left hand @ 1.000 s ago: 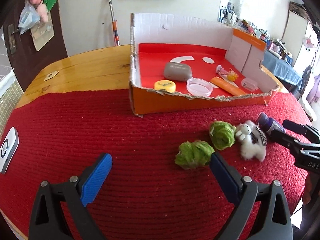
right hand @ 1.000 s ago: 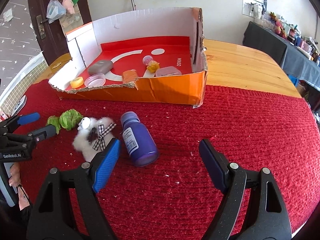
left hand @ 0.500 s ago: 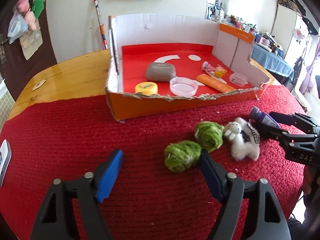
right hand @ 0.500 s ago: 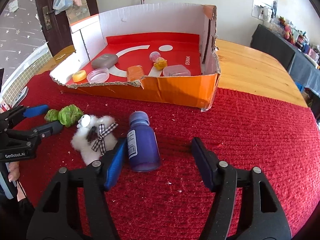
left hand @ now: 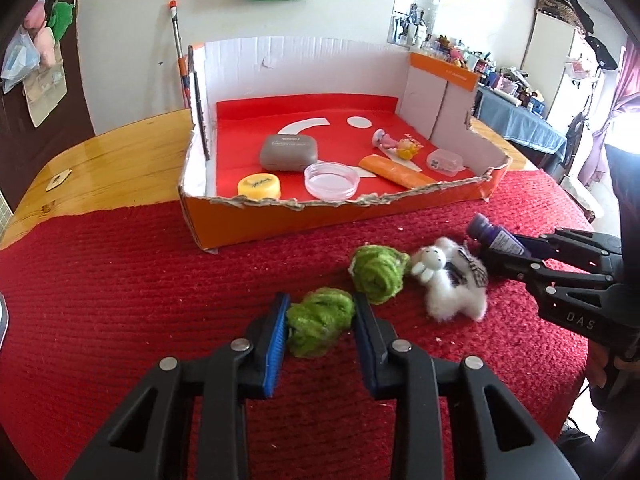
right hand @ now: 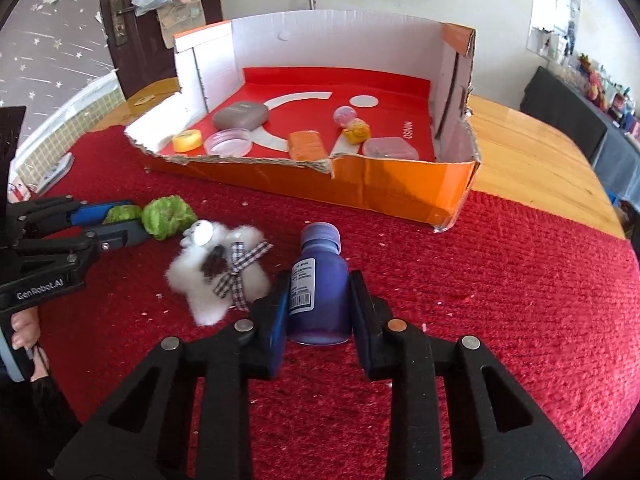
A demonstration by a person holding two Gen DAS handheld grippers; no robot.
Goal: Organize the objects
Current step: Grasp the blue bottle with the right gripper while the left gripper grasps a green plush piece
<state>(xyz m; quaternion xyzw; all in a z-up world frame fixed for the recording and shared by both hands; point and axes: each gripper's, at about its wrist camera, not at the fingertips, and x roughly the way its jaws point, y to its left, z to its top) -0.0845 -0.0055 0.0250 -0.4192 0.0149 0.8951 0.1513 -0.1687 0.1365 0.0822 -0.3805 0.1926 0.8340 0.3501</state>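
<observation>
On the red cloth, my left gripper point(left hand: 321, 300) is closing its jaws on a fuzzy green ball point(left hand: 320, 320), and both blue pads press its sides. A second green ball point(left hand: 378, 274) and a white plush toy point(left hand: 448, 284) with a checked bow lie just right of it. In the right wrist view my right gripper point(right hand: 320, 280) is closing its jaws on a purple bottle point(right hand: 320, 296) that lies with its cap pointing away; the pads squeeze its body. The plush toy point(right hand: 220, 284) rests against the left finger.
An orange cardboard box point(left hand: 320, 224) with a torn front wall stands behind the toys. It holds a grey case point(left hand: 288, 152), a yellow lid point(left hand: 258, 186), a clear dish point(left hand: 331, 179), an orange block point(left hand: 394, 174) and small figures. Bare wooden table point(right hand: 532, 160) lies beyond the cloth.
Both grippers went from wide open to closed, the left one around the near green ball and the right one around the purple bottle. Neither hand travelled much.
</observation>
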